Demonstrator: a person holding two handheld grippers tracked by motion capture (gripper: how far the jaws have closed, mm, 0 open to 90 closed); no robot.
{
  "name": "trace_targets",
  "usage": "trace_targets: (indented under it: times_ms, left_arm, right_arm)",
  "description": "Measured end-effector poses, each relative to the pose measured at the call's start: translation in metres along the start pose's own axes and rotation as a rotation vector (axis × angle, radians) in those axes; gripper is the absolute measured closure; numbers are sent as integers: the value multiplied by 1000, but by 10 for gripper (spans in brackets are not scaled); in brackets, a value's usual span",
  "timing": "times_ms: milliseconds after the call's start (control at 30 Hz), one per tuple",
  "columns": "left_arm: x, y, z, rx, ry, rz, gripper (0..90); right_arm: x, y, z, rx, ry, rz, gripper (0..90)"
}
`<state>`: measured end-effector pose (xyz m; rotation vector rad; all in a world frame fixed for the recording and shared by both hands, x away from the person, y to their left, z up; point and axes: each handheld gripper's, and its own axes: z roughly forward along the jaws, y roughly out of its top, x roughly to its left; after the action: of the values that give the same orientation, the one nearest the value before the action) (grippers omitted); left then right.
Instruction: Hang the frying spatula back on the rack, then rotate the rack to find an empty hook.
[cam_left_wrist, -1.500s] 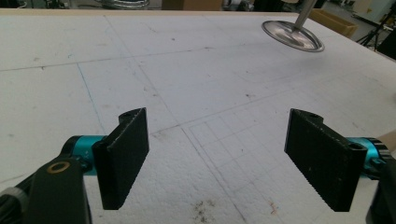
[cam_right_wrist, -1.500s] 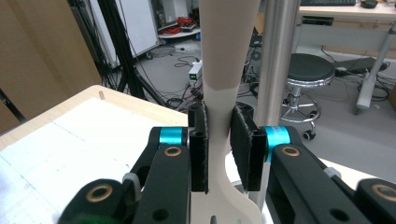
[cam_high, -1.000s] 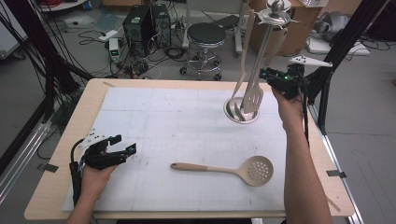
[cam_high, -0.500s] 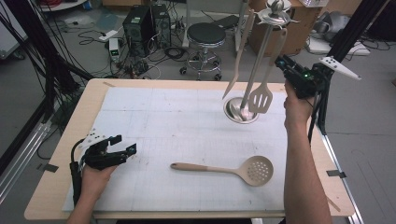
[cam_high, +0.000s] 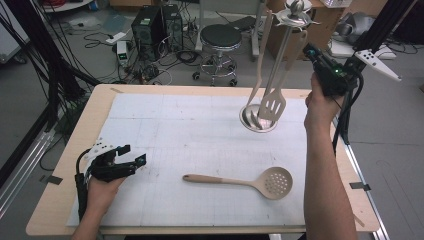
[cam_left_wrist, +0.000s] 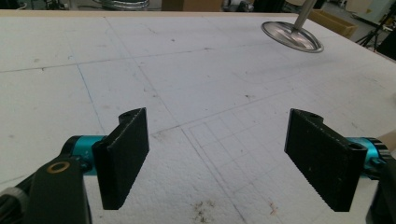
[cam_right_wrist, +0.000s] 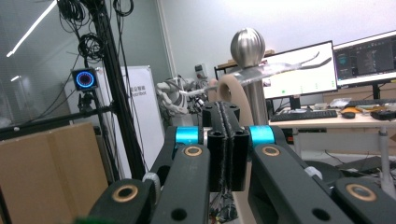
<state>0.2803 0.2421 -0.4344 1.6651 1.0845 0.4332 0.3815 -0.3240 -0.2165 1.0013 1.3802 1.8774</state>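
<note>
Steel rack (cam_high: 290, 30): right gripper (cam_right_wrist: 226, 116) jaws just closed, pressed together; left gripper (cam_left_wrist: 217, 158) jaws wide.

We find open room across the middle of the tabletop (cam_high: 190, 125), from the left gripper (cam_high: 132, 162) to the utensil stand (cam_high: 280, 60) at the far right. The stand rises tall there; its hanging slotted turner (cam_high: 274, 102) and hanging spoon (cam_high: 261, 65) block passage around the post. The skimmer (cam_high: 250, 181) lies across the near right area. The left and far-left areas stay free.
</note>
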Motion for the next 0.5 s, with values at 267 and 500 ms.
trace_targets:
  times_ms: [267,500]
  left_arm:
    - [1,0,0,-1,2,-1,224]
    - [2,-1,-1,-5,5,-5,224]
  right_arm:
    - [-3,9,14,0,-25,23,900]
    - [-6,14,21,11,-49,20,900]
